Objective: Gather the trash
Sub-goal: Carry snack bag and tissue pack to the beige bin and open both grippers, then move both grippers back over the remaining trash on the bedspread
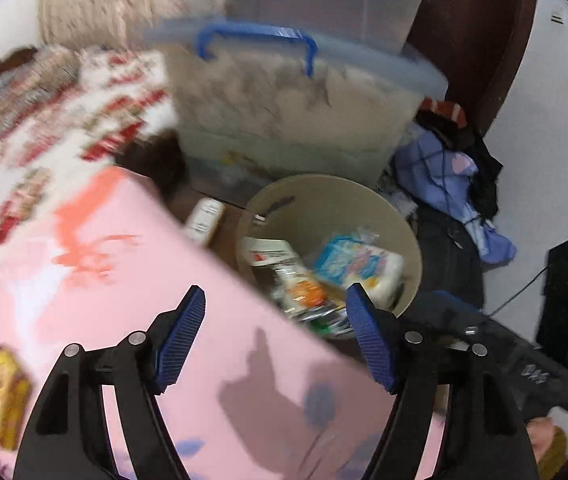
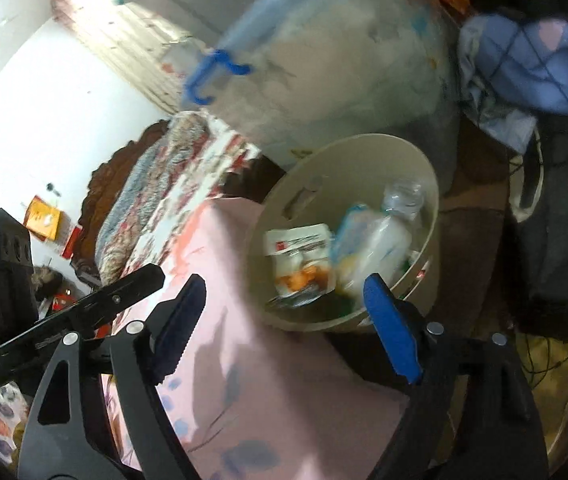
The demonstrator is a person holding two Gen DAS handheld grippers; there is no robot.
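Note:
A beige round bin [image 1: 380,208] stands on the floor beside the pink bed sheet [image 1: 131,280] and holds several wrappers and packets. It also shows in the right wrist view [image 2: 364,160]. My left gripper [image 1: 275,300] is open and empty, above the bed edge and the bin's near rim. My right gripper [image 2: 288,296] is open and empty, just short of the bin's near rim. A yellow packet [image 1: 3,396] lies on the sheet at the far left. A white packet [image 1: 203,220] lies on the floor left of the bin.
A clear storage box with a blue handle [image 1: 284,116] stands behind the bin. A pile of clothes [image 1: 452,176] and a dark bag [image 2: 556,240] lie to the right. A patterned blanket [image 1: 63,112] covers the bed. The other gripper's black body [image 2: 71,312] shows at left.

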